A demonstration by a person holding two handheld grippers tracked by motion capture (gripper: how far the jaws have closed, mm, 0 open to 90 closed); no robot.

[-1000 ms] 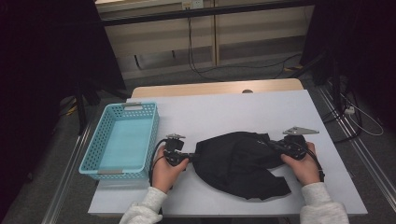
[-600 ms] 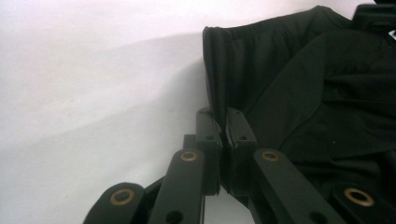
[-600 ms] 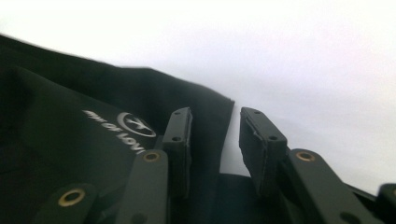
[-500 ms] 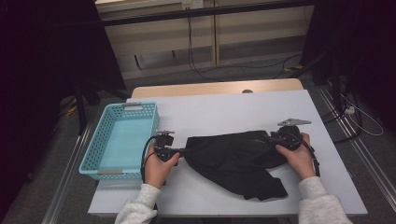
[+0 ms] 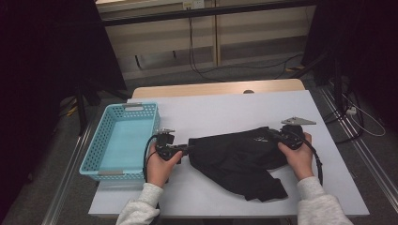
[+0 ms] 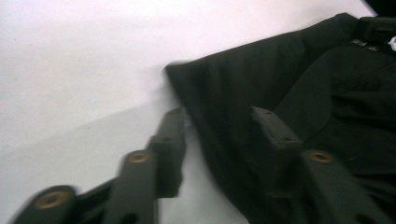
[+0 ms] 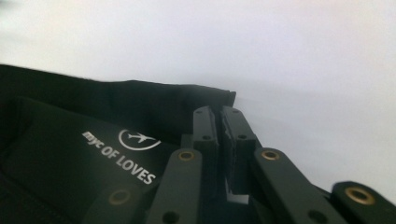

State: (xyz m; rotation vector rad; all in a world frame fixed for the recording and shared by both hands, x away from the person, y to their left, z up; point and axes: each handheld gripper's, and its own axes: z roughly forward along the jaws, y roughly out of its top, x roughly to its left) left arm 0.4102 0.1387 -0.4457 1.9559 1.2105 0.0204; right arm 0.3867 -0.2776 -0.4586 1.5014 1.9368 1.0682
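Observation:
A black garment (image 5: 234, 154) lies spread across the white table (image 5: 216, 110), with one flap trailing toward the front edge. My left gripper (image 5: 184, 151) is at its left corner. In the left gripper view it (image 6: 217, 114) is open, and the garment's (image 6: 289, 70) edge lies between the jaws. My right gripper (image 5: 274, 135) is at the right corner. Seen in the right gripper view, it (image 7: 220, 112) is shut on the garment's (image 7: 70, 107) hem, beside white lettering (image 7: 119, 156) reading "myc OF LOVES".
A light blue plastic basket (image 5: 101, 166) stands empty at the table's left edge, close to my left hand. Bare table extends behind the garment to the far edge. Cables run over the floor beyond the table.
Both hands have drawn apart and slightly away from the person. The garment has been pulled from a bunched heap into a wider, flatter shape.

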